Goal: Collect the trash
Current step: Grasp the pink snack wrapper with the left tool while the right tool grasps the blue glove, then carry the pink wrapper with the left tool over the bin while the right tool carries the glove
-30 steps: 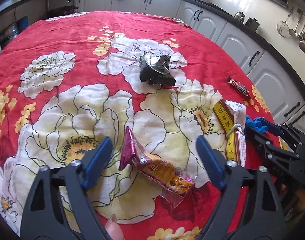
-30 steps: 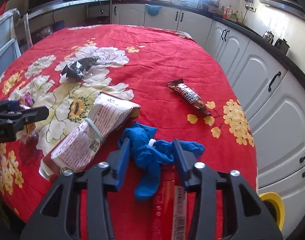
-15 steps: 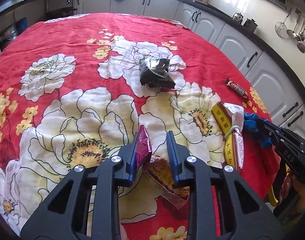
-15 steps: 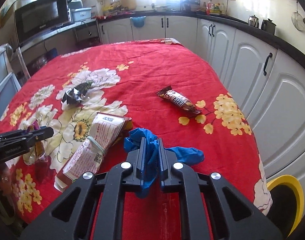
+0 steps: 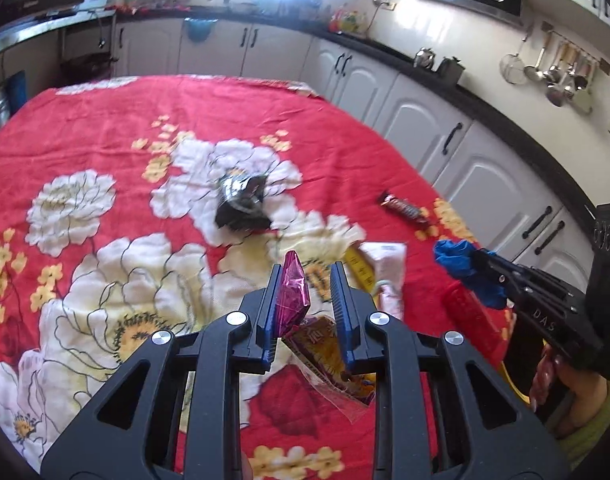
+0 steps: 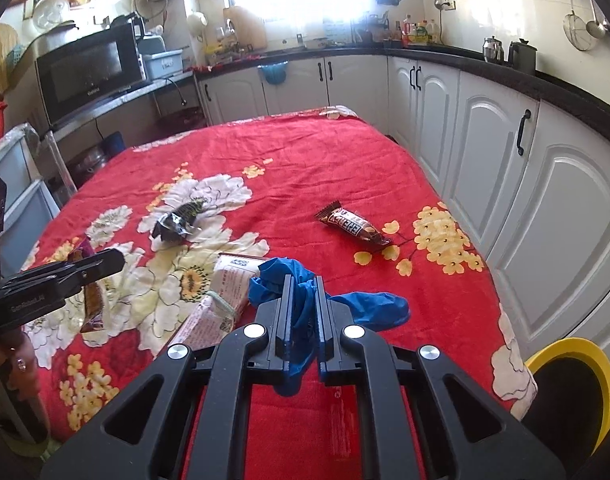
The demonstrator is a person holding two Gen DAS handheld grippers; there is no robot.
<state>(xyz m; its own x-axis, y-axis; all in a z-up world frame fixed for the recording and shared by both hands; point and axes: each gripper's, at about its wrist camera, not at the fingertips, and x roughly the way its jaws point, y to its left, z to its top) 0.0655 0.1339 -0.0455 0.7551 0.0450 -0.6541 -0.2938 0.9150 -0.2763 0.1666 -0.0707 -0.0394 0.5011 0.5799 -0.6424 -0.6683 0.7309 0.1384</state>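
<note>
My left gripper (image 5: 306,272) is shut on a magenta and orange snack wrapper (image 5: 292,292), held above the red floral tablecloth (image 5: 105,128); its lower end (image 5: 329,360) hangs below the fingers. My right gripper (image 6: 303,284) is shut on a blue glove (image 6: 297,276), whose loose part (image 6: 373,308) trails right. In the left wrist view the right gripper (image 5: 481,258) carries the blue glove (image 5: 453,256) at right. On the cloth lie a black crumpled wrapper (image 5: 241,202), a brown candy bar wrapper (image 6: 355,227) and a white and pink packet (image 6: 217,300).
A yellow-rimmed bin (image 6: 573,392) stands on the floor at the table's right front corner. White cabinets (image 6: 505,168) run along the right and far sides. A red flat packet (image 6: 305,420) lies under my right gripper. A person's hand (image 5: 553,376) holds the right gripper.
Both grippers closed on their items over the last second, then lifted. The snack wrapper and the blue glove now hang above the cloth, and both views have tilted up toward the kitchen.
</note>
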